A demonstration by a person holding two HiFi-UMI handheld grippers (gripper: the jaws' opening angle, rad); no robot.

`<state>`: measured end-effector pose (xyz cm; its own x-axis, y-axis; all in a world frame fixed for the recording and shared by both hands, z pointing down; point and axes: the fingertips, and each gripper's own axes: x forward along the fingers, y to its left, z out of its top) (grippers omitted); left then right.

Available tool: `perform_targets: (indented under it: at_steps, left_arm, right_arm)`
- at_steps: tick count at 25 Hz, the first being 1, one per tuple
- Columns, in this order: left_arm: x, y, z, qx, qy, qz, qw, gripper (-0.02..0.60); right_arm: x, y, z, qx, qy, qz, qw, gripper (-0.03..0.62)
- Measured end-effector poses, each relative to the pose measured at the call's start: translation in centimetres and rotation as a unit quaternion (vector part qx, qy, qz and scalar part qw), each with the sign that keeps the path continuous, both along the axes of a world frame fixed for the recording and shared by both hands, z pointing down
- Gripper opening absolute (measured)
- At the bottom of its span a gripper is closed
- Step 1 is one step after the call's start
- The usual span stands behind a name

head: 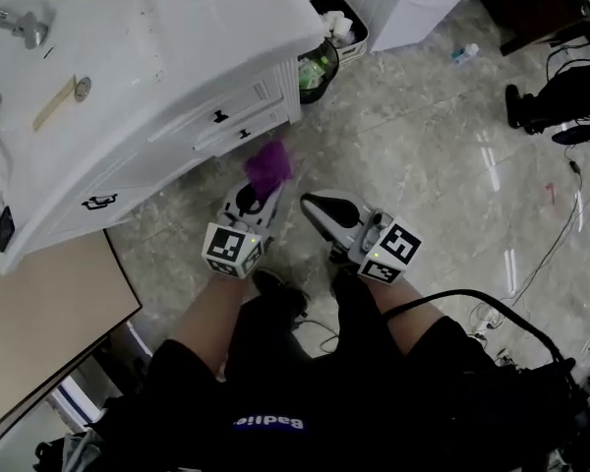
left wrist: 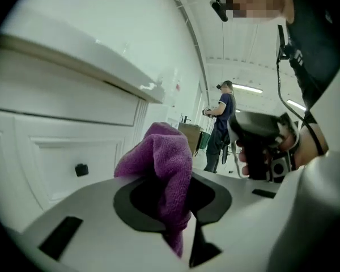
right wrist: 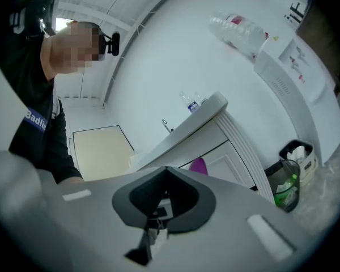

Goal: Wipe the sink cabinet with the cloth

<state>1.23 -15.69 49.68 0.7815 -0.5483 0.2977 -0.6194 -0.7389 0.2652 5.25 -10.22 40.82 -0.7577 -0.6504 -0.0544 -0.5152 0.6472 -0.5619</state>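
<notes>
Low in front of the white panelled sink cabinet (head: 167,67), a person in black shorts holds two handheld grippers side by side above the grey marbled floor (head: 423,136). At left, the left gripper (head: 263,197) pinches a crumpled purple terry cloth (head: 268,168) between its jaws; the cloth bunches up above the tips, near the cabinet's lower drawer fronts with their small black knobs (head: 219,117) but apart from them. Its own camera shows the cloth (left wrist: 164,163) wedged in the left gripper (left wrist: 175,208), with the cabinet (left wrist: 56,140) rising on the left. At right, the right gripper (head: 310,205) has its jaws pressed together on nothing, confirmed by its own view (right wrist: 158,208). A black waste bin (head: 320,67) stands at the cabinet's far corner.
</notes>
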Motion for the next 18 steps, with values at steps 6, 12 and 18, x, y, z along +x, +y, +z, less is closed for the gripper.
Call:
perform_targets:
  at_steps: [6, 12, 18]
  left_arm:
    - [-1.9, 3.6, -14.1, -0.008, 0.017, -0.008, 0.9998, 0.087]
    - [-5.0, 9.3, -27.1, -0.033, 0.036, -0.038, 0.9981, 0.087]
    - [-5.8, 13.1, -37.8, 0.013, 0.037, -0.062, 0.9973, 0.087]
  right_arm:
    - [1.9, 2.3, -9.1, -0.022, 0.045, -0.010, 0.999, -0.006]
    - [2.3, 5.9, -20.5, -0.028, 0.057, -0.035, 0.997, -0.006]
    - [-0.4, 8.5, -30.3, 0.014, 0.059, -0.079, 0.995, -0.006]
